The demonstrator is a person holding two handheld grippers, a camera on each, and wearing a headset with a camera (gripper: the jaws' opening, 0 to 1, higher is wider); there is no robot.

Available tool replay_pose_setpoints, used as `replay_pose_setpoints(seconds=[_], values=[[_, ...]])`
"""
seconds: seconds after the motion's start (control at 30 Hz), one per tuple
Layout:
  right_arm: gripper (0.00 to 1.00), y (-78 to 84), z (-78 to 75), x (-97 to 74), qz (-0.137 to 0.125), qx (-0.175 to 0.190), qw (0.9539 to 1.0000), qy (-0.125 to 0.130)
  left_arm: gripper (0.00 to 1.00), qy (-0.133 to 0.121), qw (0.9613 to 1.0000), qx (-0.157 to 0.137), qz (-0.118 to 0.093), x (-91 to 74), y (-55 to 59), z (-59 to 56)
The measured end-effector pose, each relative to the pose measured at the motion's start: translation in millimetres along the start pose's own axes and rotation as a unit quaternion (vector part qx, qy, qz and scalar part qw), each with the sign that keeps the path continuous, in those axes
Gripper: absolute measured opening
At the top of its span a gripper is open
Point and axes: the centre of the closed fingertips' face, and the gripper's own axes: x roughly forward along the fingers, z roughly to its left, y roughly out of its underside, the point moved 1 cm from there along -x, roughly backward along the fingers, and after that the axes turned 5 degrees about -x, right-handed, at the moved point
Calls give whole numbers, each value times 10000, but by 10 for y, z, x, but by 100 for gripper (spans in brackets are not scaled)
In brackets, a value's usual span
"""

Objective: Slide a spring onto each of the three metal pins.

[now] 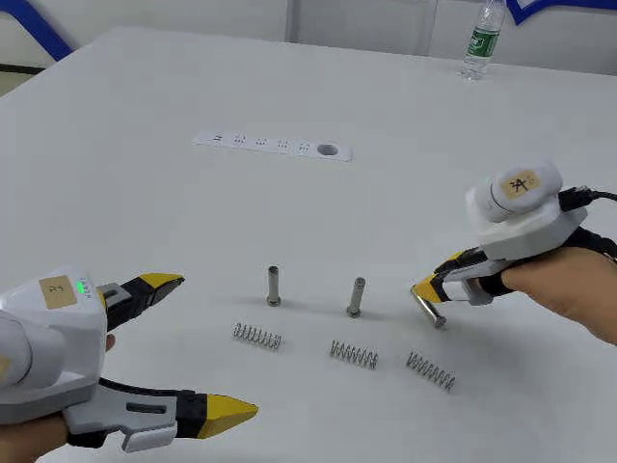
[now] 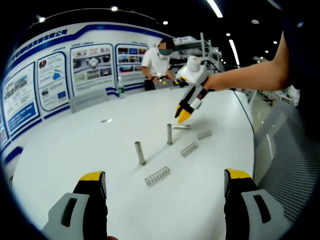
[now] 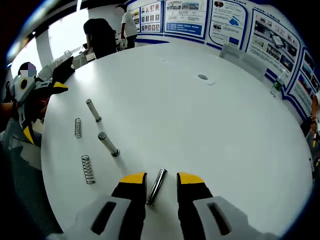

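Three springs [image 1: 353,354] left unthreaded near fallen pin [image 3: 156,186]. Straddled it with right gripper [image 3: 161,176], jaws apart, unclamped; held left gripper [image 1: 215,345] wide, empty. Likely next: clamp, stand upright.

I see a white worktop [image 1: 116,125] with a flat white strip [image 1: 273,146] lying toward its far side. A clear bottle [image 1: 481,40] with a green label stands upright near the far edge. Beyond the worktop, posters [image 2: 95,62] line the wall, and a person [image 2: 156,62] stands there.
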Motion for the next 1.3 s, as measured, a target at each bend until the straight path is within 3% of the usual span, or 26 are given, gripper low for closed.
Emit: replay_pose_setpoints(seconds=[0.2,0.73,1.1,1.3], values=[[19,52,-60,128,377,152,9992,53,99,-1,10000,-17,-23,-2,-3,3],[12,110,-39,258,854,567,9947,39,99,15,10000,-41,-43,13,6,14],[11,107,0,273,1097,500,9927,61,99,25,10000,-54,-26,20,16,22],[10,94,34,278,1444,321,9888,222,98,20,10000,-61,-19,20,20,27]])
